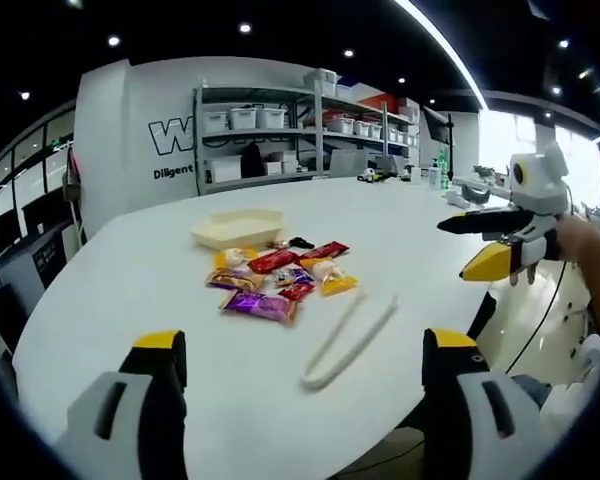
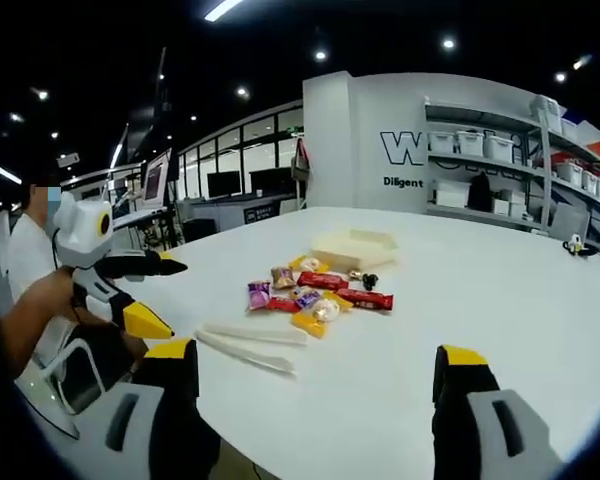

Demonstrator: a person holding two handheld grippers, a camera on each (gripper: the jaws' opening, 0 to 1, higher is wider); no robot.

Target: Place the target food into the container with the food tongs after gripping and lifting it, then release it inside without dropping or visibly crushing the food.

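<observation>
A: Status? Your left gripper (image 1: 305, 375) and right gripper (image 2: 320, 385) gape wide, fingers empty.

B: Nothing begun. Tongs (image 1: 348, 342) lie untouched on the worktop (image 1: 130, 280); snack packets (image 1: 275, 278) sit heaped beside the empty tray (image 1: 238, 228).

Broad white round-edged table (image 1: 180, 290), glossy. Lying on it: shallow cream hexagonal plastic container (image 1: 238, 227), cluster of wrapped snack packets (image 1: 280, 278), white plastic food tongs (image 1: 348, 341) beside the packets.

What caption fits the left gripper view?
Open left gripper faces white tongs, snack packets and a tray.
</observation>
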